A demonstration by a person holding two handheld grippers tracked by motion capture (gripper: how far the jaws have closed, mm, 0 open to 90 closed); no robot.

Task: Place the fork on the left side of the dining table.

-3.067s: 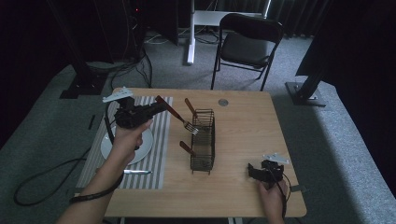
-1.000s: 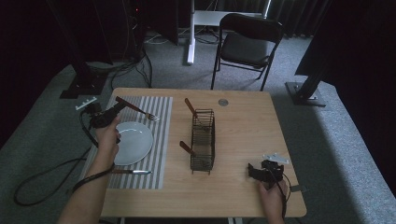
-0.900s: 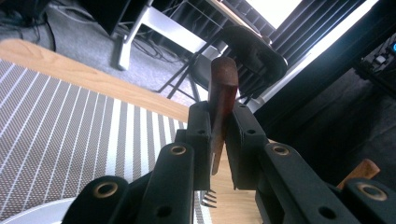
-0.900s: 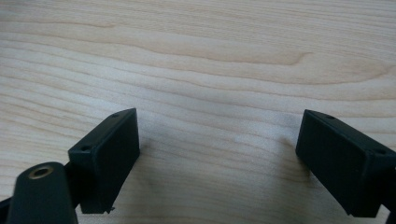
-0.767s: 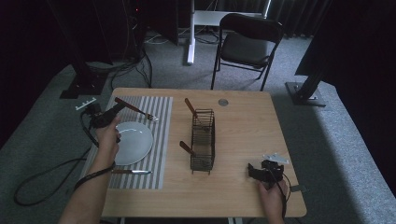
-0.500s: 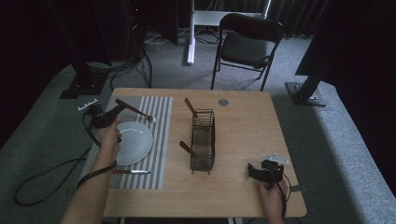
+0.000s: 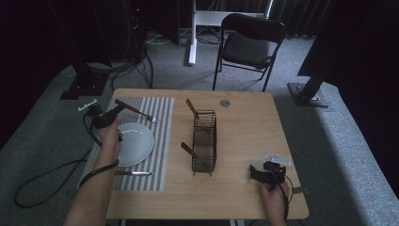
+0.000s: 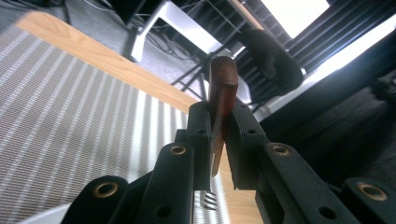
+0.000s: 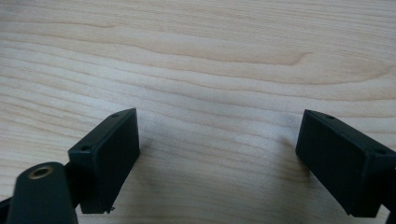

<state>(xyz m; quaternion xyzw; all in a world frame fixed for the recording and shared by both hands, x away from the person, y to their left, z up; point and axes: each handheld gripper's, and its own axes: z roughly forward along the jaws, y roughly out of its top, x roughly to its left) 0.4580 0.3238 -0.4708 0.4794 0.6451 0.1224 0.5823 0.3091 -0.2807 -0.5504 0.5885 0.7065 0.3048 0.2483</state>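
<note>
- Left gripper view: the left gripper (image 8: pixel 217 140) is clamped tight on the fork (image 8: pixel 221 100), wooden handle poking out past the jaws, tines toward the hand.
- High view: that fork (image 7: pixel 136 111) lies slantwise over the striped placemat (image 7: pixel 160 136), tines pointing right, just beyond the plate (image 7: pixel 134 143).
- Right gripper (image 7: pixel 256 173) rests near the table's near-right corner, jaws wide and empty, well apart from the fork.

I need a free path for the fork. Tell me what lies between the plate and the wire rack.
In the high view, between the white plate and the wire rack lie only striped placemat and bare table; a wooden handle juts from the rack's near side.
</note>
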